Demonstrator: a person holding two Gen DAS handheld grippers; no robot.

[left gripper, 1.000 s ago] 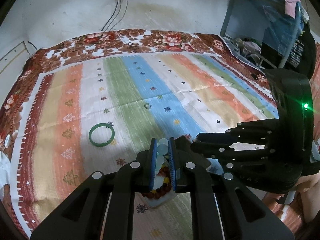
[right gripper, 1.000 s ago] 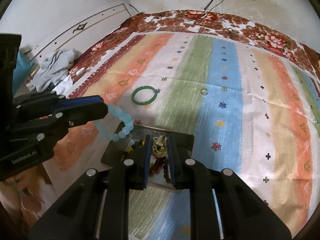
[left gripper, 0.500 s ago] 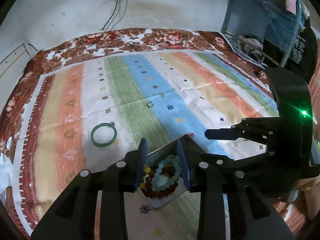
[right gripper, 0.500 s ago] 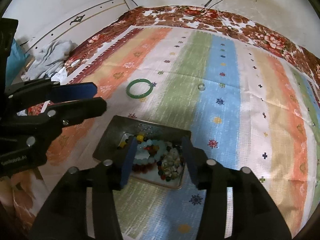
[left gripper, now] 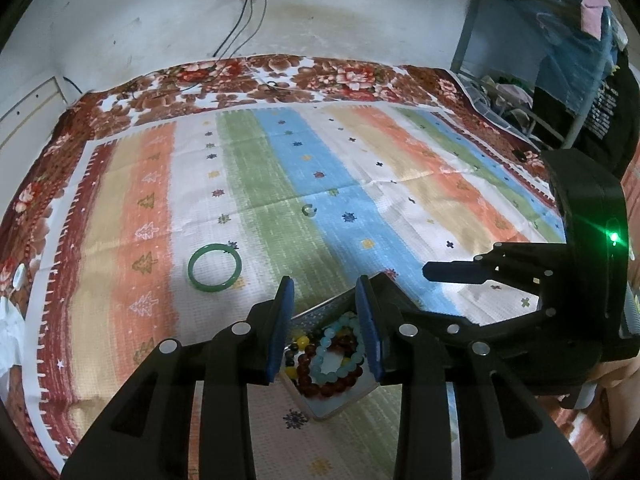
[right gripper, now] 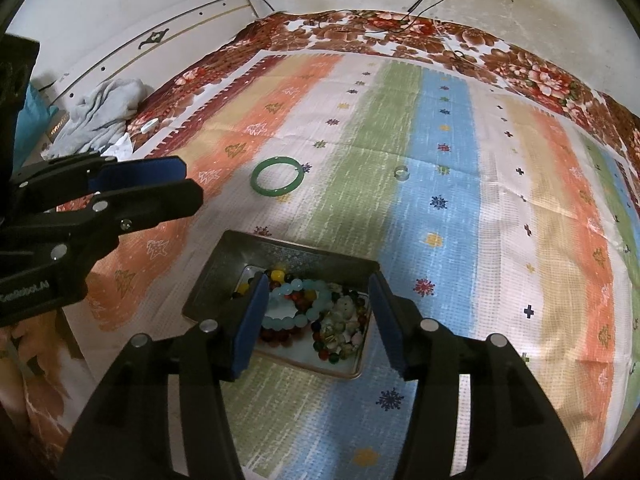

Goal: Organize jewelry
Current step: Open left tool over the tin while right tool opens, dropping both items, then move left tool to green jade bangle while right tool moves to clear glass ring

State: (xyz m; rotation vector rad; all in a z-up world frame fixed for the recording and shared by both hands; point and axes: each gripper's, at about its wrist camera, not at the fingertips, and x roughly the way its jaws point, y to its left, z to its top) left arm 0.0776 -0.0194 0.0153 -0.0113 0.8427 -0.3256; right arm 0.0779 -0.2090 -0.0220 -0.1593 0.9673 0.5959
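The right gripper [right gripper: 316,286] hangs over the shallow rectangular metal tray [right gripper: 224,258], and its blue-padded jaws are opening — nothing is pinched between them, only the tray's contents show through the gap. The left gripper [left gripper: 325,294] hovers above the same tray [left gripper: 320,307] from the other side, jaws parted and empty, its blue pads clear of everything below.

Inside the tray lies a pale blue beaded bracelet [right gripper: 298,300], resting loose on top of a dark red beaded bracelet [right gripper: 276,335]. Beside these, toward the tray's right half in the right wrist view, sits a heap of mixed glass beads in green, clear and amber [right gripper: 340,328], and a few yellow beads [right gripper: 276,276] lie near the tray's far wall. In the left wrist view the pale blue bracelet [left gripper: 336,346] is ringed by the dark red one [left gripper: 320,388].

The tray stands on a striped bedspread of orange, green, blue and white bands with a brown floral border [right gripper: 440,128]. Beyond the tray's far edge, well apart from it, a smooth green jade-like bangle [right gripper: 276,178] lies flat on the cloth — and farther still, off to the right of the bangle, a small clear ring [right gripper: 402,172]. Left of the tray, past the bedspread's border, a crumpled grey cloth [right gripper: 108,112] is bunched against the wall.
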